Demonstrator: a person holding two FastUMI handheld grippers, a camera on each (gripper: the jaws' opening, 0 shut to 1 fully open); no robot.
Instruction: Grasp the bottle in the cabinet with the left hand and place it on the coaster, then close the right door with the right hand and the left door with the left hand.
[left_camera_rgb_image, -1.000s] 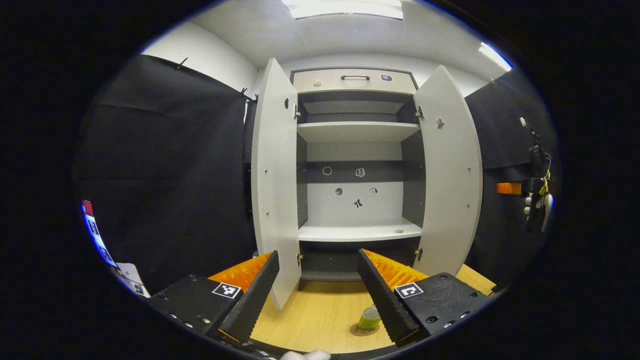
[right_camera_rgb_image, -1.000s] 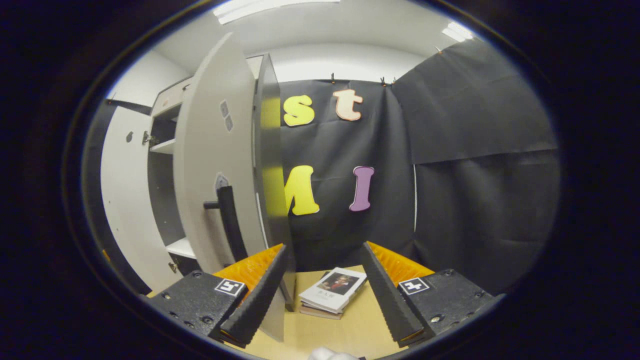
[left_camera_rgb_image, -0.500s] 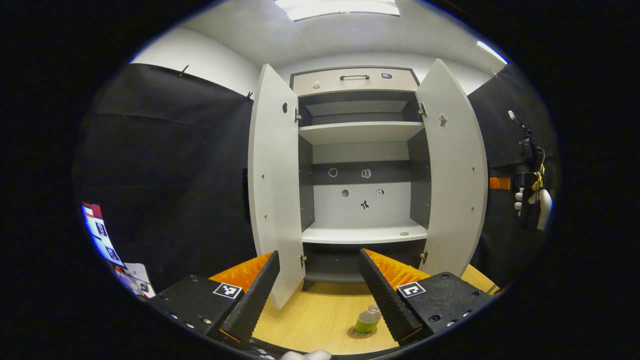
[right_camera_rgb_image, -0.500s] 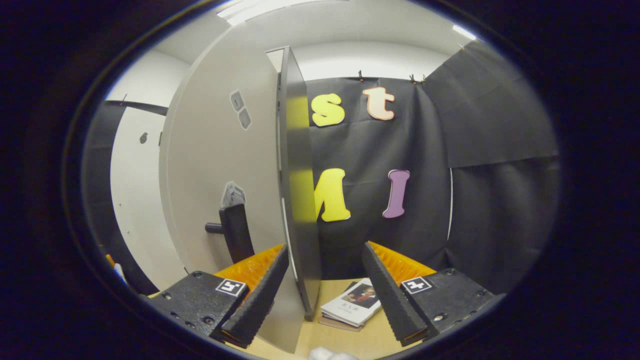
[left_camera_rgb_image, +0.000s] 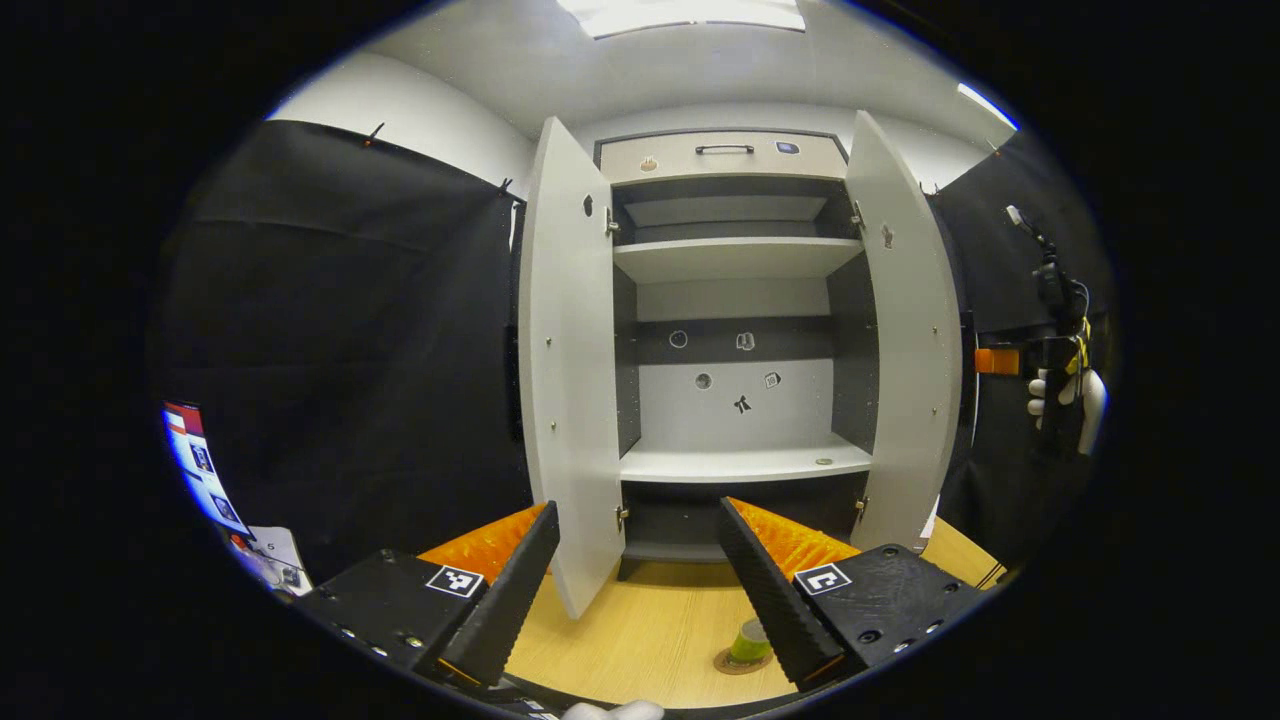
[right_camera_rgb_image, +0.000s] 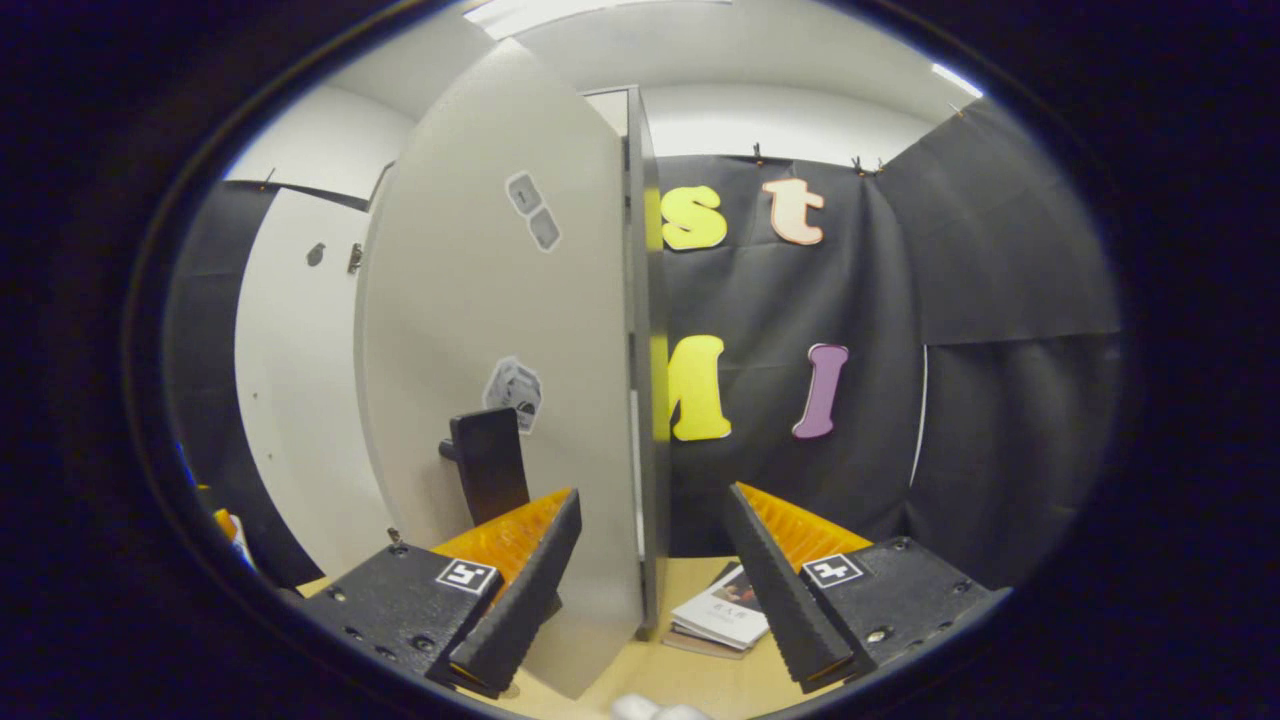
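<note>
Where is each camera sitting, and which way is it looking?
Left gripper view: rides the left gripper, facing the open cabinet head-on; bottle on the coaster below; own open fingers low, plus the person's hand holding the other gripper.
Right gripper view: rides the right gripper, close to the right door and its handle; books beyond; own open fingers low.
Both views share the right door and the wooden table.
</note>
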